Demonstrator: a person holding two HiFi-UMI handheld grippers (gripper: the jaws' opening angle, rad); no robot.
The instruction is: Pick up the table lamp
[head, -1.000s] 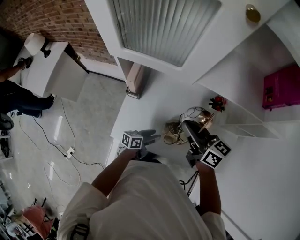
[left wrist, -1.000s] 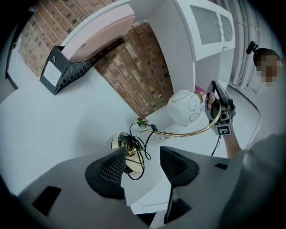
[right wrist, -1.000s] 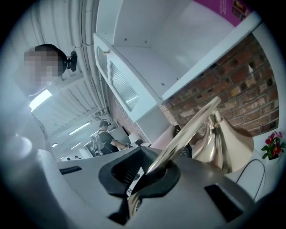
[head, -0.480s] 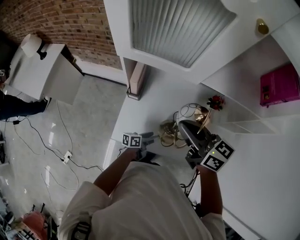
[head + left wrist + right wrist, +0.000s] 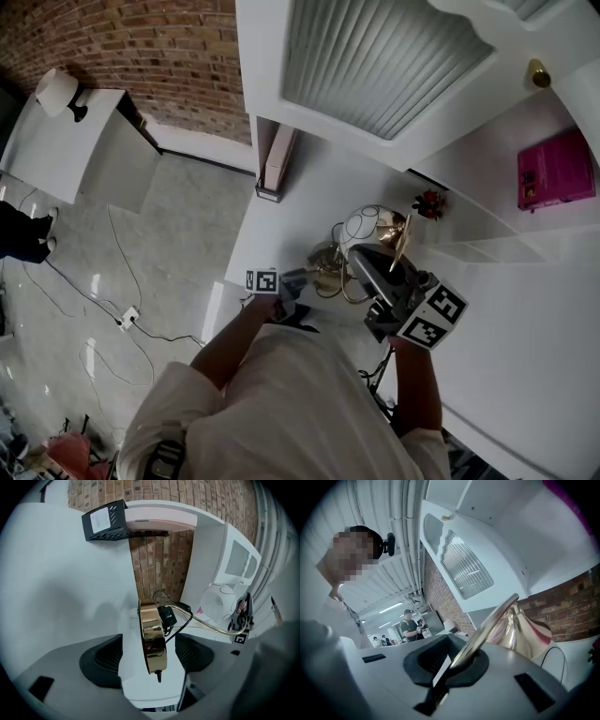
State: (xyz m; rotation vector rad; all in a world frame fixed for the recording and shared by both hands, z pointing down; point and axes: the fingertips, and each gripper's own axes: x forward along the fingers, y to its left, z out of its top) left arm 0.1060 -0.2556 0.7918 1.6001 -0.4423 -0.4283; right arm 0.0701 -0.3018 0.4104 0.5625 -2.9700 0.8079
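- Lifted: lamp (image 5: 375, 223) and right claw (image 5: 364, 258) sit higher and nearer the cabinet door than a second ago. Left claw (image 5: 306, 277) keeps much the same spot by the lamp's foot.
- Head view only: whole layout. Lamp hangs over the white counter (image 5: 291, 202), between both claws. Pink box (image 5: 555, 169) on a shelf at right.
- Left gripper view only: gold base (image 5: 152, 637) seen edge-on, black cord switch (image 5: 167, 616) just behind it, white shade (image 5: 216, 603) beyond.
- Right gripper view only: gold stem (image 5: 487, 630) close up, shade flaring beside it, a person (image 5: 410, 625) standing far back.
- Writing: black box (image 5: 105, 521) carries a pale label, too small to read.
- Left claw: jaws wide and opening, base between the pads, neither pad touching it.
- Right claw: jaws pressed together, pinching the stem.
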